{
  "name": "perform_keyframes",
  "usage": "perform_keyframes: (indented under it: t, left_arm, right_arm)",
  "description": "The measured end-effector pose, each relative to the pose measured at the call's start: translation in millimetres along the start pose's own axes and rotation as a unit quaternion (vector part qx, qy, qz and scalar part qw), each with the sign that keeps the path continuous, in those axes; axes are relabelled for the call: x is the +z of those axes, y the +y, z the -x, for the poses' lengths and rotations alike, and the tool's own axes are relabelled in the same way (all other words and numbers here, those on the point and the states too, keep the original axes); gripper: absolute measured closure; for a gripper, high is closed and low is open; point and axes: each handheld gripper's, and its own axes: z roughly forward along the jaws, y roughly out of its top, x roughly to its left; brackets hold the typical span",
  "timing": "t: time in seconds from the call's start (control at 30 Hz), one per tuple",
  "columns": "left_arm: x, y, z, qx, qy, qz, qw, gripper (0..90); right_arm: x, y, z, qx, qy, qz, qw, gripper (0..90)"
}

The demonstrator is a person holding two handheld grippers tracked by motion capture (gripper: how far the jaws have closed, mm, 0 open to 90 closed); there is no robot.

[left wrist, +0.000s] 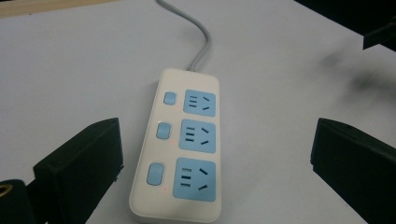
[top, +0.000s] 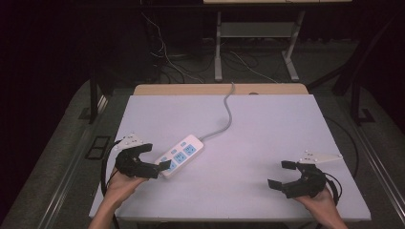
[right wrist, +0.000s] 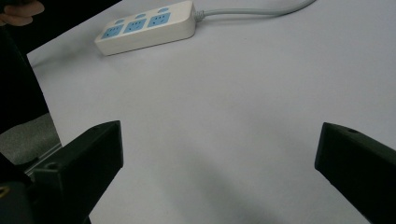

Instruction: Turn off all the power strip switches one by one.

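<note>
A white power strip [top: 180,155] with three blue sockets and three blue switches lies left of the table's middle, its grey cord [top: 226,114] running off the far edge. My left gripper [top: 154,156] is open at the strip's near end, one jaw on each side of it. Seen from the left gripper, the power strip [left wrist: 182,144] lies between the two wide-apart jaws, its cord [left wrist: 201,42] leading away. My right gripper [top: 282,174] is open near the front right of the table, with nothing between its jaws. From the right gripper, the power strip [right wrist: 147,27] lies far off at the upper left.
The white table top [top: 267,129] has a wooden strip [top: 191,89] along its far edge. Beyond it stand table legs [top: 218,45] and loose cables [top: 167,57] on the floor. A person's hand [right wrist: 21,13] is at the top left of the right gripper view.
</note>
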Motion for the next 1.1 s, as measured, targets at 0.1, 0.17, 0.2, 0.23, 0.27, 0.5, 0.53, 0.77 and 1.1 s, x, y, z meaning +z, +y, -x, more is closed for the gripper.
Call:
perform_keyframes:
  t: [0.1, 0.17, 0.2, 0.23, 0.27, 0.5, 0.53, 0.77, 1.1]
  left_arm:
    - [1.5, 2.8, -3.0, 0.0, 0.001, -0.008, 1.0, 0.7]
    - [2.3, 4.9, -4.7, 0.0, 0.001, -0.011, 0.9999, 0.7]
    - [2.6, 6.0, -5.4, 0.001, 0.002, -0.014, 0.9999, 0.7]
    - [3.0, 7.1, -6.1, 0.002, 0.003, -0.016, 0.9999, 0.7]
    - [3.3, 8.1, -6.9, 0.003, 0.003, -0.019, 0.9998, 0.7]
    - [6.5, 13.5, -12.1, 0.006, 0.003, -0.039, 0.9992, 0.7]
    - [7.1, 13.9, -12.7, 0.006, 0.004, -0.041, 0.9991, 0.7]
    - [12.6, 15.6, -19.2, 0.005, 0.005, -0.065, 0.9979, 1.0]
    - [22.5, 17.0, -23.9, 0.017, 0.008, -0.101, 0.9947, 3.5]
  right_arm:
    - [-0.4, 0.0, -0.1, 0.0, 0.001, 0.001, 1.0, 0.9]
    - [-0.6, -0.1, -0.4, 0.0, 0.0, 0.001, 1.0, 0.9]
    - [-0.7, -0.1, -0.4, -0.001, 0.0, 0.001, 1.0, 0.9]
    - [-0.8, -0.1, -0.4, -0.001, 0.0, 0.001, 1.0, 0.9]
    - [-0.7, -0.1, -0.3, -0.001, 0.0, 0.001, 1.0, 1.0]
    - [-0.7, -0.4, 0.3, 0.0, -0.001, 0.0, 1.0, 0.9]
    - [-0.7, -0.5, 0.3, 0.0, -0.001, -0.001, 1.0, 0.9]
    - [-0.5, -0.6, -0.1, -0.001, -0.001, -0.002, 1.0, 1.0]
    - [-1.1, -0.8, 0.3, -0.001, -0.001, -0.001, 1.0, 0.9]
